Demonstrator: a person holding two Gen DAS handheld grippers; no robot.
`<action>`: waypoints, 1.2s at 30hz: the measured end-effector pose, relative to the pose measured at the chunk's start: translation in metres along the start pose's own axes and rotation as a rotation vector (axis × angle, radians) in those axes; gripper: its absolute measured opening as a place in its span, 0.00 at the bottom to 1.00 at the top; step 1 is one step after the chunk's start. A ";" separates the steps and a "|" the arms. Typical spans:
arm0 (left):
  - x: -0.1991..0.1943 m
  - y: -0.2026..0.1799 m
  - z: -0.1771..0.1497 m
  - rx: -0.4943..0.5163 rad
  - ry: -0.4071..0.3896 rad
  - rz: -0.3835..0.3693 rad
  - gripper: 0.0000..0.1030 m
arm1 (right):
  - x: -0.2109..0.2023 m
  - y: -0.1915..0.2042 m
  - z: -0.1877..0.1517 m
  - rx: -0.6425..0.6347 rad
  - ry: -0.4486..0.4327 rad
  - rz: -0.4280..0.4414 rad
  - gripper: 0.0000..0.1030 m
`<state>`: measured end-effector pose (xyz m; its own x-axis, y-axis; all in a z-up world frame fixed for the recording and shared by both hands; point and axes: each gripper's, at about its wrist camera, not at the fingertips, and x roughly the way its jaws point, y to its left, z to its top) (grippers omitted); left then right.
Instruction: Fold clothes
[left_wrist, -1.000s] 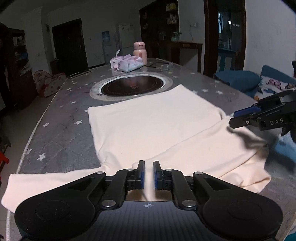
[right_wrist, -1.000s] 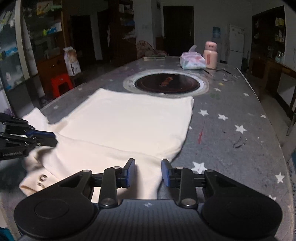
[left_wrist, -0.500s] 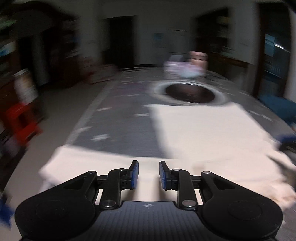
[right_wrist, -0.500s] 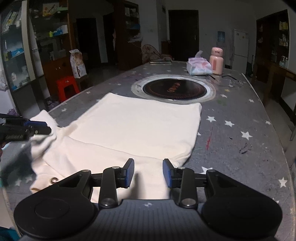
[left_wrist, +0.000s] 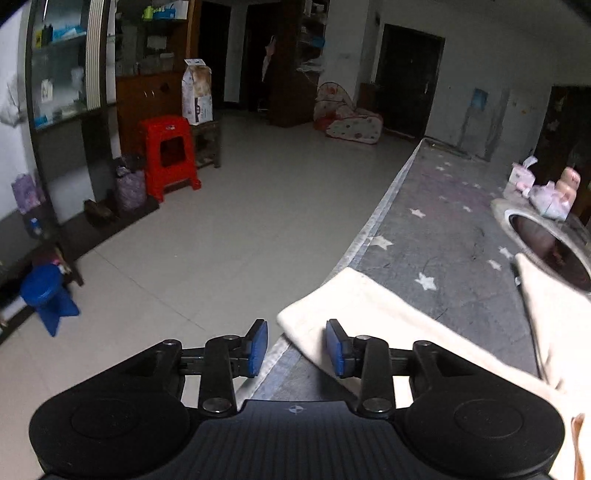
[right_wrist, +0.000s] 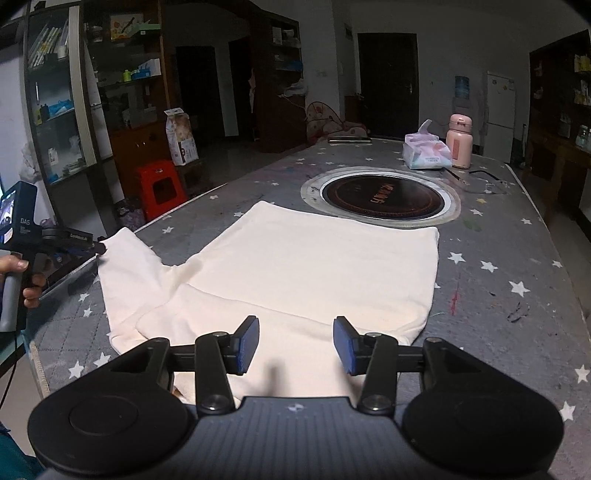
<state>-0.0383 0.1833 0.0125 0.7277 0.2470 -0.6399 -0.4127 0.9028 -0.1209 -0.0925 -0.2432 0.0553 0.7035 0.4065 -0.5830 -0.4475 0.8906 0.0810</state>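
Observation:
A cream long-sleeved top (right_wrist: 314, 266) lies flat on the grey star-patterned table (right_wrist: 517, 258). Its left sleeve (right_wrist: 129, 258) stretches toward the table's left edge; the sleeve end also shows in the left wrist view (left_wrist: 351, 306). My left gripper (left_wrist: 295, 347) is open, its jaws either side of the sleeve cuff at the table edge; in the right wrist view it (right_wrist: 94, 249) sits at the sleeve tip. My right gripper (right_wrist: 295, 347) is open and empty, just above the top's near part.
A round inset hotplate (right_wrist: 380, 195) sits beyond the top. A tissue pack (right_wrist: 424, 151) and a pink bottle (right_wrist: 458, 142) stand at the table's far end. A red stool (left_wrist: 168, 155) and a blue stool (left_wrist: 48, 295) stand on the floor to the left.
My left gripper swung left from the top's middle to the left sleeve end and opened wider. My right gripper opened wider and drew back slightly.

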 end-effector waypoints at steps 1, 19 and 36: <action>0.001 0.001 0.000 -0.001 -0.007 -0.009 0.21 | 0.000 0.000 0.000 0.000 0.001 -0.001 0.44; -0.115 -0.117 0.010 0.155 -0.132 -0.516 0.04 | -0.023 -0.010 -0.013 0.075 -0.059 -0.027 0.44; -0.120 -0.221 -0.062 0.432 0.085 -0.876 0.13 | -0.045 -0.041 -0.036 0.184 -0.072 -0.092 0.44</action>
<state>-0.0685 -0.0672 0.0692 0.6321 -0.5830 -0.5104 0.5035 0.8097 -0.3014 -0.1263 -0.3053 0.0492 0.7769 0.3299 -0.5363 -0.2763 0.9440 0.1804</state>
